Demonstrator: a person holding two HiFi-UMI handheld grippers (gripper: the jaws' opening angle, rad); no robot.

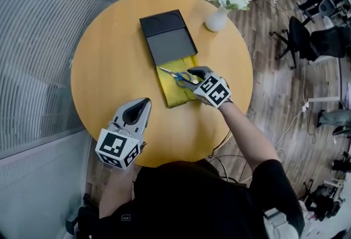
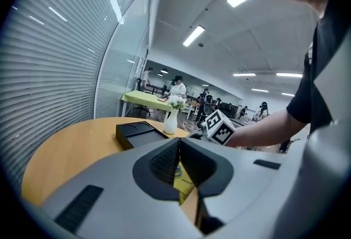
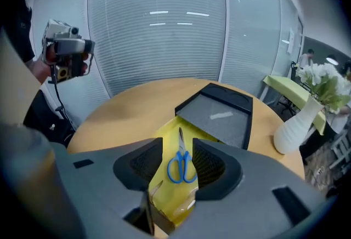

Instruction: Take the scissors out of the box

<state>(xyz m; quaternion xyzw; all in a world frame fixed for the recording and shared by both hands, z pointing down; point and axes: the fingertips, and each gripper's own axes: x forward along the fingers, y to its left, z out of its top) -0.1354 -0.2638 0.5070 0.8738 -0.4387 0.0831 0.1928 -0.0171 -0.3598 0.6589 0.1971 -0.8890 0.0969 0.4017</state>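
A pair of scissors (image 1: 176, 75) (image 3: 181, 161) with blue handles lies in a yellow tray (image 1: 176, 98) (image 3: 166, 132). The tray is slid out of a flat black box (image 1: 167, 35) (image 3: 216, 114) at the middle of the round table. My right gripper (image 1: 190, 77) (image 3: 178, 144) hangs just over the handles, tilted down and open. The handles show between its jaws, and the pads do not press on them. Over the near left part of the table, my left gripper (image 1: 143, 104) (image 2: 179, 142) is shut and holds nothing, a good way from the tray.
A white vase (image 1: 216, 18) (image 3: 293, 128) with white flowers stands at the table's far right, next to the black box. The wooden table (image 1: 104, 62) ends close to a glass wall with blinds on the left. Office chairs and desks stand beyond on the right.
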